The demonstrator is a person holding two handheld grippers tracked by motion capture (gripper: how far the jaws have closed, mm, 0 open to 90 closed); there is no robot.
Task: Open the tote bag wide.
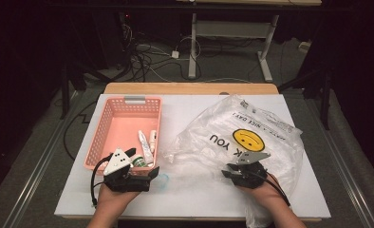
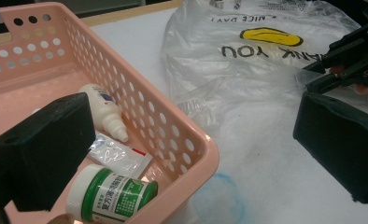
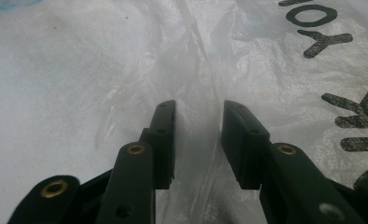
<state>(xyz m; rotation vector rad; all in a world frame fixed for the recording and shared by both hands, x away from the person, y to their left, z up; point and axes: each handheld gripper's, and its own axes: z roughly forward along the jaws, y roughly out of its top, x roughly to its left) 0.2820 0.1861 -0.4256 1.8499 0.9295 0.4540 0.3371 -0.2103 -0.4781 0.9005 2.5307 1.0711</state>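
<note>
Left hand-held gripper (image 1: 140,176) gapes wide over the perforated pink plastic basket (image 1: 110,124)'s corner; right hand-held gripper (image 3: 199,140), part-open, straddles a fold of crinkly clear bag (image 1: 251,130).

One basket (image 1: 110,124), one bag (image 1: 251,137).

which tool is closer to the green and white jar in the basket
Left. The left tool sits over the pink basket's near corner, right by the green-capped jar. The right tool is across the table, on the plastic bag.
</note>
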